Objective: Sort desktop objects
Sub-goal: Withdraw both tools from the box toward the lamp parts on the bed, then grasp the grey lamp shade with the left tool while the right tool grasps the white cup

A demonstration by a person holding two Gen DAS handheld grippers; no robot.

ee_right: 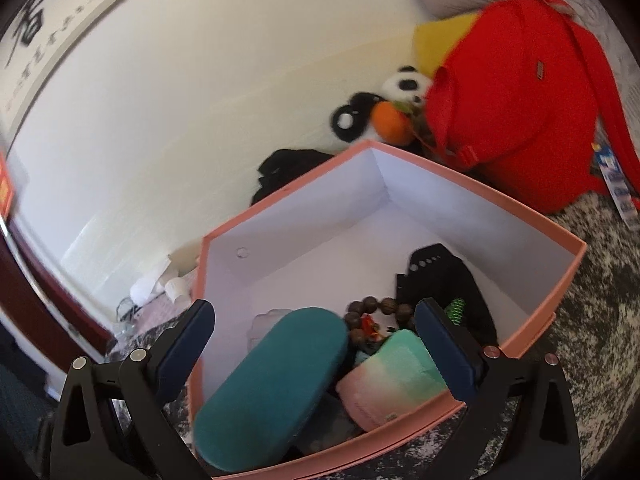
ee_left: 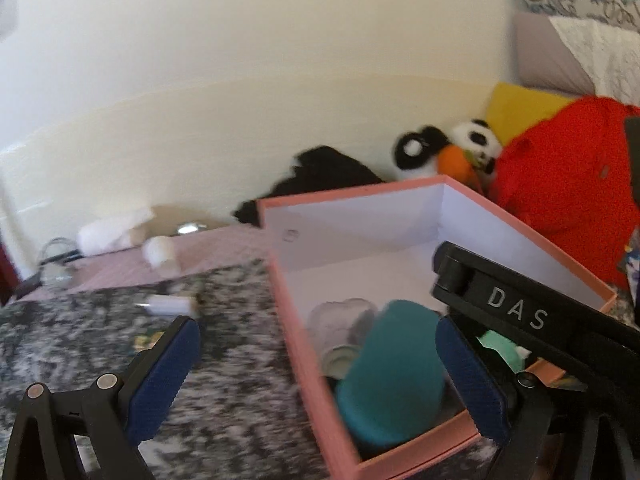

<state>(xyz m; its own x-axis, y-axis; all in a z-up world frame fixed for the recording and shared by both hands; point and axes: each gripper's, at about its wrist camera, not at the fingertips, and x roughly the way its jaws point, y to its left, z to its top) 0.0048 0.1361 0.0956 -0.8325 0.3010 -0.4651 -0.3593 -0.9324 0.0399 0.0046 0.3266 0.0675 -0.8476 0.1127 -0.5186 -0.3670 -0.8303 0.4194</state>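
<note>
Both grippers, left gripper (ee_left: pixel 318 364) and right gripper (ee_right: pixel 314 346), are hovering with jaws apart and empty; clipping the pink box (ee_right: pixel 560 280) wall beneath them is risking tipping it.

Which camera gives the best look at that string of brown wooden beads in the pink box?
The right wrist view: the brown wooden bead bracelet lies in plain sight there. In the left wrist view, it is not visible.

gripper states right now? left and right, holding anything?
Left hand-held gripper: open, holding nothing, straddling the pink box wall.
Right hand-held gripper: open, holding nothing, above the box contents.
</note>
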